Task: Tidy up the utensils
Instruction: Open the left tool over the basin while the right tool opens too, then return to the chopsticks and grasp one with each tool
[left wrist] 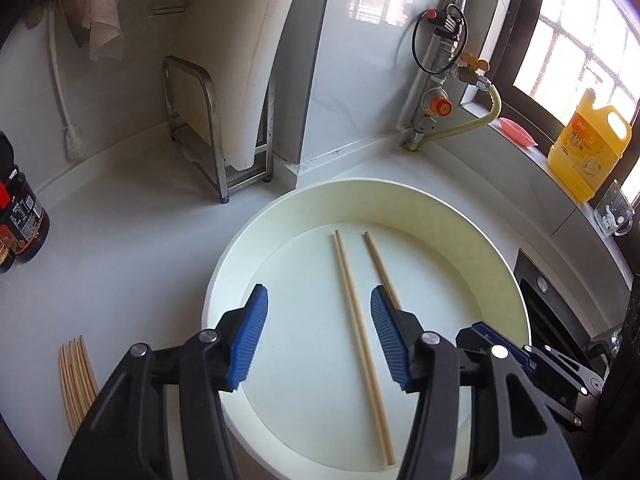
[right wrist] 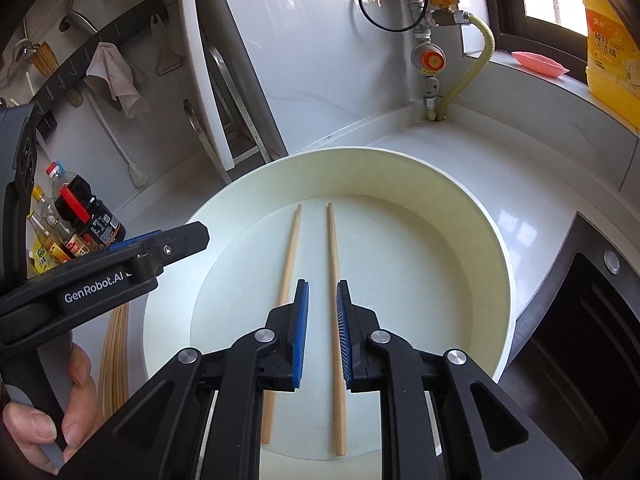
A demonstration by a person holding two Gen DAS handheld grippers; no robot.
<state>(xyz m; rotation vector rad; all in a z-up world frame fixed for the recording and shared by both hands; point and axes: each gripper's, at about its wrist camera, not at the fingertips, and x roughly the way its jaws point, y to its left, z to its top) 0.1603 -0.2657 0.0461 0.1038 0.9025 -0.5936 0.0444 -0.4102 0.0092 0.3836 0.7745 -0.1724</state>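
Note:
A round cream tray (left wrist: 472,220) (right wrist: 460,200) sits on the white counter and holds wooden chopsticks. In the left wrist view a pair of them (left wrist: 356,304) lies between my open left gripper's (left wrist: 318,312) blue pads, and another chopstick (left wrist: 380,268) runs behind the right pad. In the right wrist view one chopstick (right wrist: 336,240) lies between the narrowly parted pads of my right gripper (right wrist: 322,304), which hovers above it, and another (right wrist: 289,252) lies just left. A bundle of several chopsticks (left wrist: 76,376) (right wrist: 116,352) lies on the counter left of the tray. My left gripper (right wrist: 160,248) shows at the left of the right wrist view.
Sauce bottles (left wrist: 20,220) (right wrist: 84,216) stand at the far left. A metal rack with a white board (left wrist: 224,128) stands behind. A gas valve and hose (left wrist: 444,96) are at the back corner. A yellow detergent jug (left wrist: 588,148) sits on the sill. A black stove (right wrist: 580,320) is at the right.

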